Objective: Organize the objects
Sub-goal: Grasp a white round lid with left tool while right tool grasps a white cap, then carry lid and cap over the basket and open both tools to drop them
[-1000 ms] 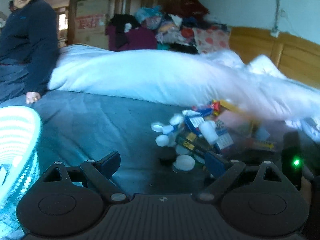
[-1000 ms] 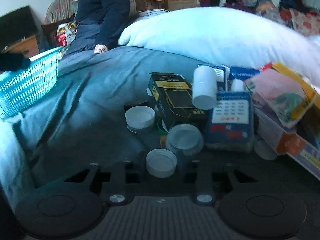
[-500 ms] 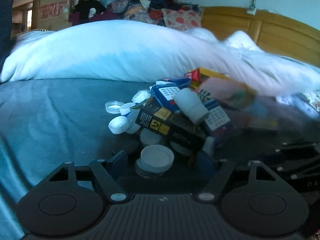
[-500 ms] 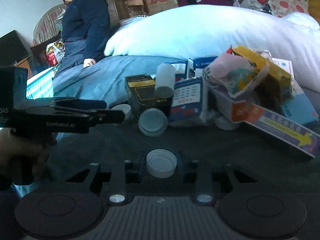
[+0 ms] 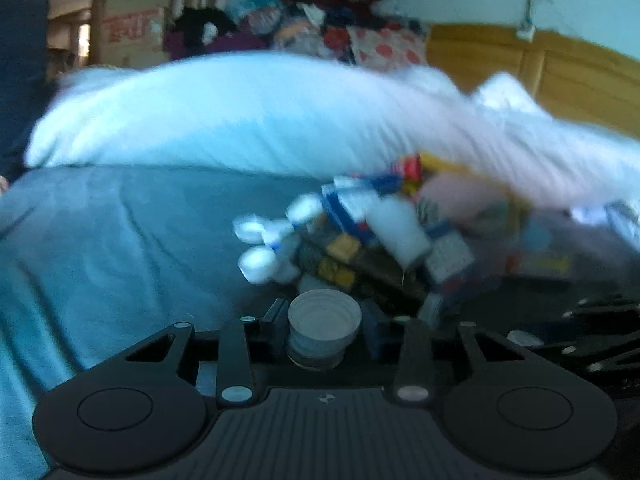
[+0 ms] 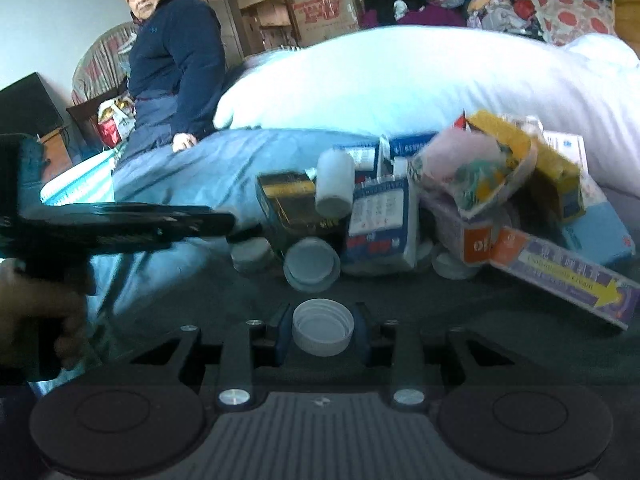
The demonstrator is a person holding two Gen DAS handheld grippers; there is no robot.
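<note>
While the right gripper (image 6: pixel 323 327) pinches a white ribbed cap (image 6: pixel 322 326), hollow side up, the left gripper (image 5: pixel 325 330) clamps a small white-lidded jar (image 5: pixel 323 330). Both sit before a blurred heap of boxes (image 6: pixel 440 208).

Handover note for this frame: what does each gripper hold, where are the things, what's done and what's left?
Left gripper: shut on a small white-capped jar, at the near edge of the pile.
Right gripper: shut on a white cap, open side up.
Pile of boxes, bottles and caps lies on the blue sheet in front of the white duvet. Teal basket sits far left, by the seated person.
Done: two small items gripped.
Left: likely carry both to the basket, then clear the rest of the pile.
</note>
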